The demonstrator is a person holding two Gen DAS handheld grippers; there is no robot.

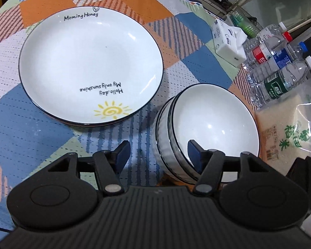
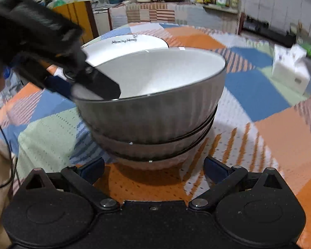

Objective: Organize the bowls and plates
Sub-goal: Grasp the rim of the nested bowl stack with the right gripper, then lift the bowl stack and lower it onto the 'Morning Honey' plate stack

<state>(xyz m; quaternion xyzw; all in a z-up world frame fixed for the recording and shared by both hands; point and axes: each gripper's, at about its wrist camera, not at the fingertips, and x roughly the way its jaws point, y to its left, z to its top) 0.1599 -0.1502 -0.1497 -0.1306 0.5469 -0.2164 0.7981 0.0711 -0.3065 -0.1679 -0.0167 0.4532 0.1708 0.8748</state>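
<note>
My left gripper (image 1: pixel 158 155) hovering with jaws spread astride the near rim of the stacked bowls (image 1: pixel 207 132), no pad pressing, my right gripper (image 2: pixel 154 167) gaping wide before that stack, plate (image 1: pixel 91 66) sitting just beside it on the patchwork worktop (image 1: pixel 41 128).

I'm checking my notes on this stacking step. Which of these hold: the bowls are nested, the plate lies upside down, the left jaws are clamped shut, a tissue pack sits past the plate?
1. The bowls are nested in a stack. True.
2. The plate lies upside down. False: it faces up, its sun print showing.
3. The left gripper has its jaws clamped shut. False: they stand open astride the top bowl's rim.
4. A tissue pack sits past the plate. True.
</note>
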